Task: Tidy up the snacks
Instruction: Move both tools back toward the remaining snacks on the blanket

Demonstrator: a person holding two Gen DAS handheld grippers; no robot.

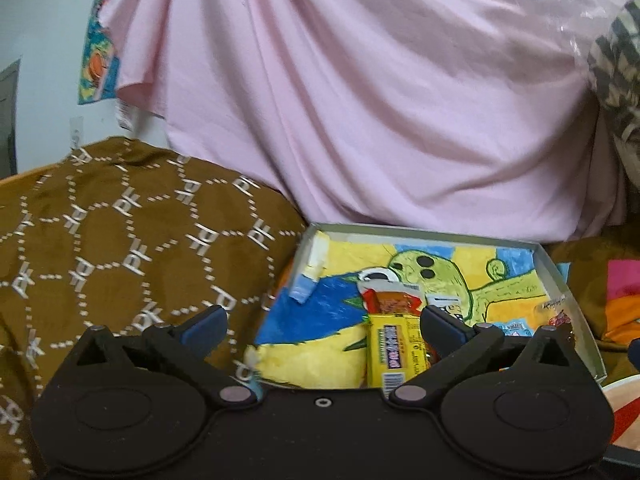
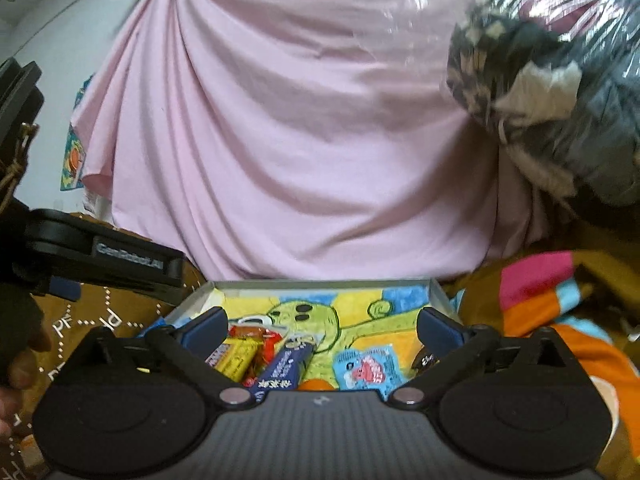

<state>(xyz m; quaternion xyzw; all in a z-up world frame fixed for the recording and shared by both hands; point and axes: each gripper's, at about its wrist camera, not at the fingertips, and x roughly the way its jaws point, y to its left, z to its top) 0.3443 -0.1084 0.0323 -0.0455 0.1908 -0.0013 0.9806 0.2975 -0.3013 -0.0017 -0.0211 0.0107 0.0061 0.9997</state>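
Note:
A shallow grey box [image 1: 560, 280] lined with a yellow, blue and green drawing lies on a brown patterned blanket; it also shows in the right wrist view [image 2: 438, 292]. In it lie a yellow snack pack [image 1: 394, 350], a red-orange packet [image 1: 394, 300], a dark blue bar [image 2: 286, 364] and a light blue packet [image 2: 366, 368]. My left gripper [image 1: 322, 320] is open and empty over the box's near left edge. My right gripper [image 2: 322, 328] is open and empty above the snacks. The left gripper shows from the side in the right wrist view [image 2: 100, 264].
A brown blanket [image 1: 120, 240] with white lettering covers the surface at left. A pink cloth [image 1: 360, 100] hangs behind the box. A pink and orange cloth [image 2: 540, 300] lies right of the box. A plastic-wrapped bundle [image 2: 560, 80] hangs at upper right.

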